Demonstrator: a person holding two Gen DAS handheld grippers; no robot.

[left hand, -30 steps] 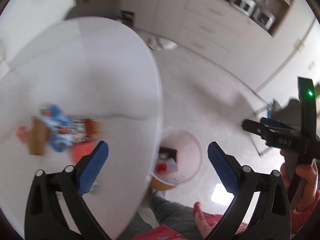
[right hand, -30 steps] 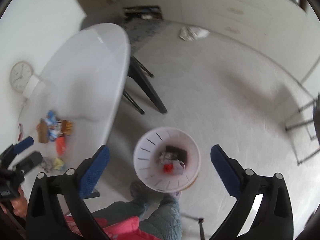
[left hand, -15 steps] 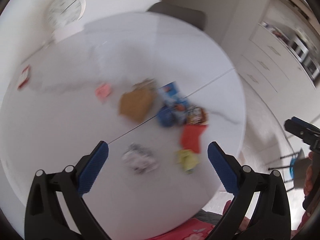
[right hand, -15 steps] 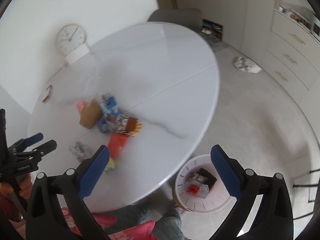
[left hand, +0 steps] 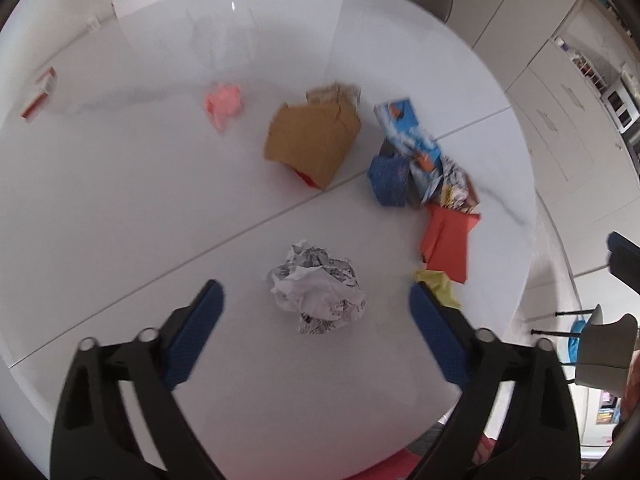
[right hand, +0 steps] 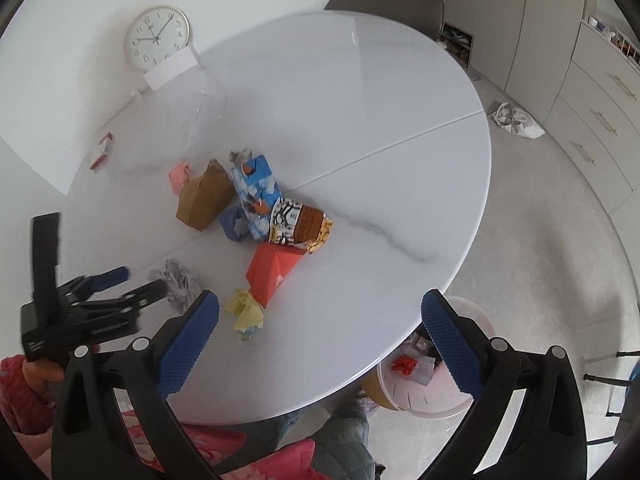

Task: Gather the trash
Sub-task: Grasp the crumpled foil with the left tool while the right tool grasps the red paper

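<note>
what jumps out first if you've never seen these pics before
A bright heap of trash sits mid-table: a brown carton, blue wrappers and a red packet. Nearer, a crumpled newspaper ball lies between the open left tongs. A pink bin with scraps stands below the table edge.

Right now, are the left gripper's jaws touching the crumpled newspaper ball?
Apart. The left wrist view shows the left gripper open, bare table showing between each jaw and the crumpled newspaper ball.

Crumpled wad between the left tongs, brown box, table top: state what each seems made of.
Crumpled wad: thin printed paper, matte; sharp creases, black print on white.
Brown box: kraft cardboard, dull; torn, folded flaps.
Table top: glossy white, grey-veined, probably stone or glass; it reflects.
</note>
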